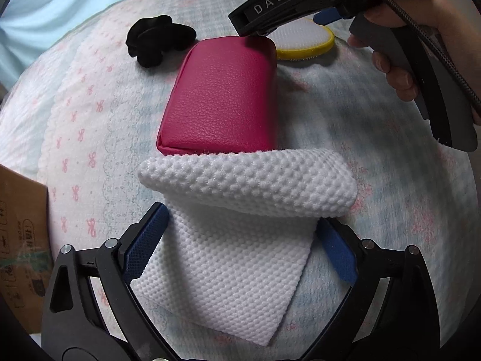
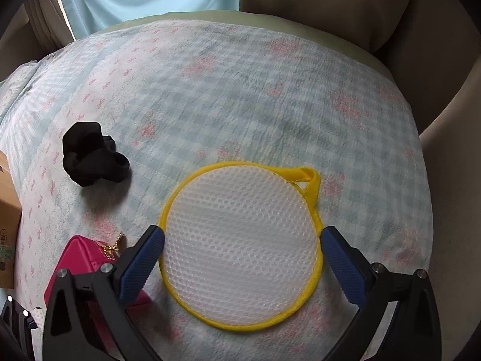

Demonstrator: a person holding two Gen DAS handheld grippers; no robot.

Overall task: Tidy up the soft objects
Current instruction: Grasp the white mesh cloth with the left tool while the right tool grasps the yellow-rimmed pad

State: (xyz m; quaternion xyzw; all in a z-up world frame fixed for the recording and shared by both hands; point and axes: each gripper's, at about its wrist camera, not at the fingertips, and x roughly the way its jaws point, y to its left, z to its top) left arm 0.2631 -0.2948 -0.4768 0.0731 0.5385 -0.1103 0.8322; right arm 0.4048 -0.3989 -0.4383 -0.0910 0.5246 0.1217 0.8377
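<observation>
My left gripper (image 1: 240, 240) is spreading its jaws around the white cloth (image 1: 240, 225), pink pouch (image 1: 222, 96) beyond; my right gripper (image 2: 242, 249) is straddling the yellow-rimmed mesh pad's (image 2: 240, 246) edges, open bedspread (image 2: 255, 96) ahead.

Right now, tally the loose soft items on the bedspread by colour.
White: 1, the folded textured cloth
Pink: 1, the pouch
Black: 1, the scrunched fabric
Yellow-rimmed: 1, the round mesh pad
Total: 4
</observation>
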